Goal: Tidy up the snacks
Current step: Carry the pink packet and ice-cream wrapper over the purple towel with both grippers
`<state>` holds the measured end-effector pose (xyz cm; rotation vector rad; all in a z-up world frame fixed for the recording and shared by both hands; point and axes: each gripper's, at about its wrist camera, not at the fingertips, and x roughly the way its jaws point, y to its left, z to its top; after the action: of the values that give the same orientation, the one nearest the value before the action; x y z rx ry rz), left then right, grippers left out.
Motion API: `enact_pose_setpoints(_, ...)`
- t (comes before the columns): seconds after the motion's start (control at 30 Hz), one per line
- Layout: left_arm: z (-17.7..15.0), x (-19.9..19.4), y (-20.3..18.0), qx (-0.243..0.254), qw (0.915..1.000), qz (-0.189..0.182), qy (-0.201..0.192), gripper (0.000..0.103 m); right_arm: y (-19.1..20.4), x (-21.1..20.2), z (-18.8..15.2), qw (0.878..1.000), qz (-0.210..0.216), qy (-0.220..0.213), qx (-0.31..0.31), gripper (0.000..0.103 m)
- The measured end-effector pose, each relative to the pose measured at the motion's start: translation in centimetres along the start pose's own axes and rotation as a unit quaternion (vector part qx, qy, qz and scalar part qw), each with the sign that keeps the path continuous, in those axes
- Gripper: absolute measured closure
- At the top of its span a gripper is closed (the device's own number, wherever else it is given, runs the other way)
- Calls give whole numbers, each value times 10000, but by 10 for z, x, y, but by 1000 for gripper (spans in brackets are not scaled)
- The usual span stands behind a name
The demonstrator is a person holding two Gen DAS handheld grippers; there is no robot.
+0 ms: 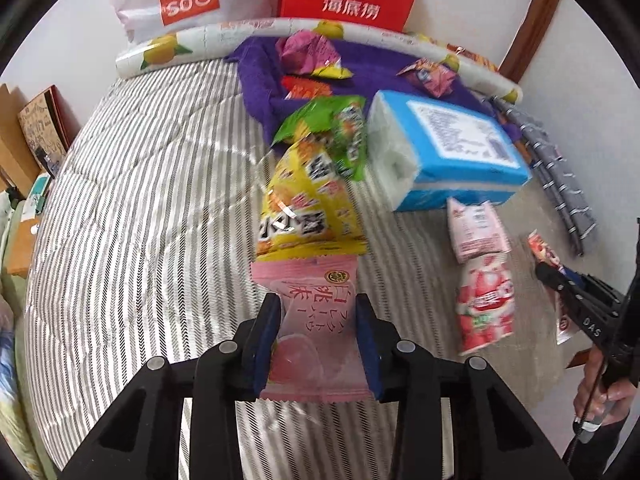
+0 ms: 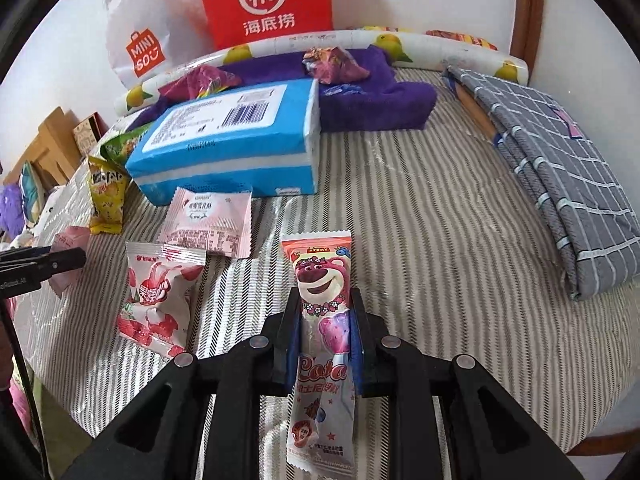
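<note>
Currently the pink peach packet [image 1: 310, 332] is clamped by the left gripper [image 1: 316, 344], long axis toward twelve o'clock; the bear-print stick packet [image 2: 324, 344] is likewise pinched by the right gripper [image 2: 325, 344].

Bedspread [image 2: 420, 208] is grey and white stripes. The peach jelly packet [image 1: 316, 328] is pale pink, the chip bag [image 1: 308, 204] above it yellow, the next bag [image 1: 332, 128] bright green. Lollipop wrapper [image 2: 324, 320] is pink and white with a magenta bear on it. Tissue pack [image 2: 236, 140] is sky blue with a white label, towel [image 2: 372, 96] deep purple, folded cloth [image 2: 560, 184] grey with a white grid, paper bag [image 2: 268, 0] red.
</note>
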<state>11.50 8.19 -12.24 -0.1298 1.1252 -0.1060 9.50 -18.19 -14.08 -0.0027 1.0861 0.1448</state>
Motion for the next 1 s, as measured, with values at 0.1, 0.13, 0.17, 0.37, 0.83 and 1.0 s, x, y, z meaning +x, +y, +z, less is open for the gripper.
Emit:
enact_pose_setpoints(0.1, 1, -13, -10, 45, 9999, -111, -101, 68, -4, -12, 4, 10000, 14, -51, 28, 82)
enact_pose_setpoints(0.13, 2, -18, -14, 66, 9998, -150, -144, 68, -4, -15, 5, 10000, 1, -81, 23, 82)
enact_pose_setpoints(0.17, 2, -21, -17, 83, 9997, -170, -172, 68, -4, -21, 7, 9999, -15, -123, 12, 82)
enact_pose_setpoints(0.37, 15, -43, -36, 118, 9981, -474, -370, 68, -1, -48, 20, 9992, -39, -387, -61, 82)
enact_pose_setpoints(0.83, 65, -62, -69, 383, 9946, -703, -667, 68, 12, -80, 81, 9952, 24, -890, -409, 82)
enact_pose_setpoints(1.0, 89, -57, -70, 338, 9938, -790, -699, 68, 11, -80, 112, 9943, 144, -971, -422, 82)
